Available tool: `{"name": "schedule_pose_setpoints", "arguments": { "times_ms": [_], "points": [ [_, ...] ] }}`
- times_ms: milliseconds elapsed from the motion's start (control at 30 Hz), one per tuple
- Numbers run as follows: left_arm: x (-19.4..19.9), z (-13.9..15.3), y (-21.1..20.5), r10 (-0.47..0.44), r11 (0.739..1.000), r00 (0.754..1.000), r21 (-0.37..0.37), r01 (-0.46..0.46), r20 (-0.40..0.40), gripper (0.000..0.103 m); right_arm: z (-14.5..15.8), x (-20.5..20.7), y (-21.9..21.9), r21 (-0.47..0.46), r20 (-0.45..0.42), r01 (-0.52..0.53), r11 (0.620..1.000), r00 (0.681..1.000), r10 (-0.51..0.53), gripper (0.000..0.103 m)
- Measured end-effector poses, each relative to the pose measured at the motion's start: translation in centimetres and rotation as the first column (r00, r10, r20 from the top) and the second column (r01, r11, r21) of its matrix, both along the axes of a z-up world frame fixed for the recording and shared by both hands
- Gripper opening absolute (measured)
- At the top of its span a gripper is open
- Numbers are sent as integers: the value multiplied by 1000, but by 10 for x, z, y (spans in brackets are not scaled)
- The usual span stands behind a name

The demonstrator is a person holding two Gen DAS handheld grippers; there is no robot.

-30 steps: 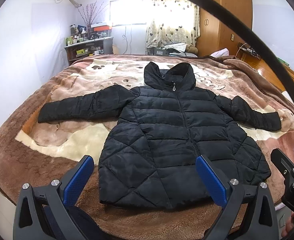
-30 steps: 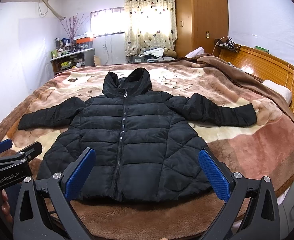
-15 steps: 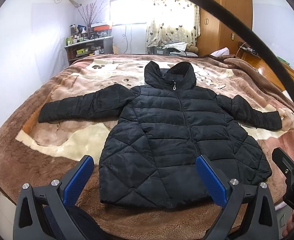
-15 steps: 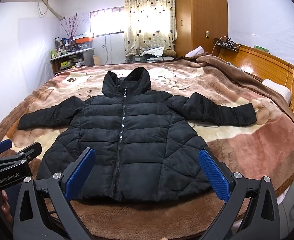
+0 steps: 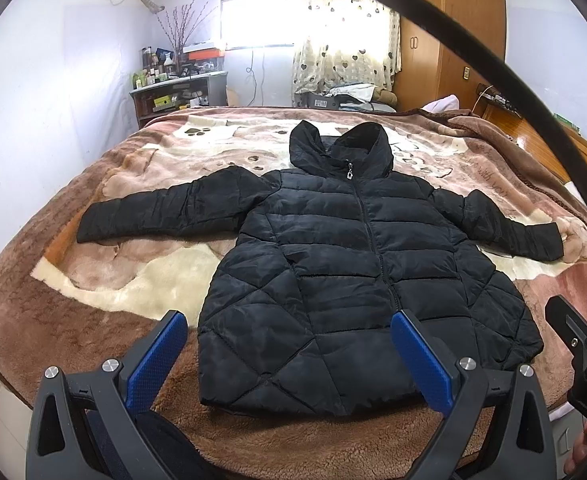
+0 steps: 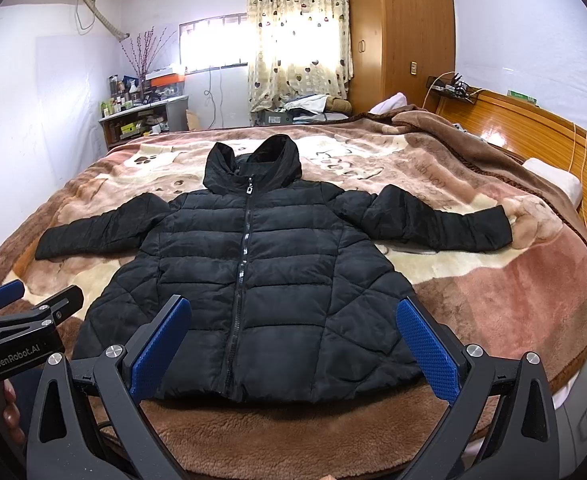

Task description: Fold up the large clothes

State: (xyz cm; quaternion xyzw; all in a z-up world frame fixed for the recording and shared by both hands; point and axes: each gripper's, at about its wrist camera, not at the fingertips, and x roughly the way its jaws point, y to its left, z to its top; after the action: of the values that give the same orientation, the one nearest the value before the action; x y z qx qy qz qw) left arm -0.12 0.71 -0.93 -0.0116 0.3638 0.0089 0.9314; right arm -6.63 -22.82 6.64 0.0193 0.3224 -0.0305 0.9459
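Both grippers, left gripper [image 5: 289, 354] and right gripper [image 6: 293, 340], hang with jaws spread wide, holding nothing, near the hem. Nothing has changed over the last second: black jacket [image 5: 357, 272] still lies flat, zipped, sleeves out left and right on the blanket [image 5: 93, 304]. Folding not started.

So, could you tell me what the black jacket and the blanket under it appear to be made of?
Jacket: likely a thin synthetic shell over padding, given its slight sheen and puffy quilted panels; the zipper looks like plastic or metal.
Blanket: looks like plush fleece, with a fuzzy matte pile, brown and cream.
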Motion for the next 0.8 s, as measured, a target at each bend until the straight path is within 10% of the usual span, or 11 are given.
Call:
{"name": "schedule_pose_setpoints", "arguments": {
  "times_ms": [800],
  "points": [
    [2, 1, 2, 7, 1000, 1000, 3, -7, -5, 103, 0, 2, 1, 2, -1, -1, 1000, 1000, 1, 103]
  ]
}}
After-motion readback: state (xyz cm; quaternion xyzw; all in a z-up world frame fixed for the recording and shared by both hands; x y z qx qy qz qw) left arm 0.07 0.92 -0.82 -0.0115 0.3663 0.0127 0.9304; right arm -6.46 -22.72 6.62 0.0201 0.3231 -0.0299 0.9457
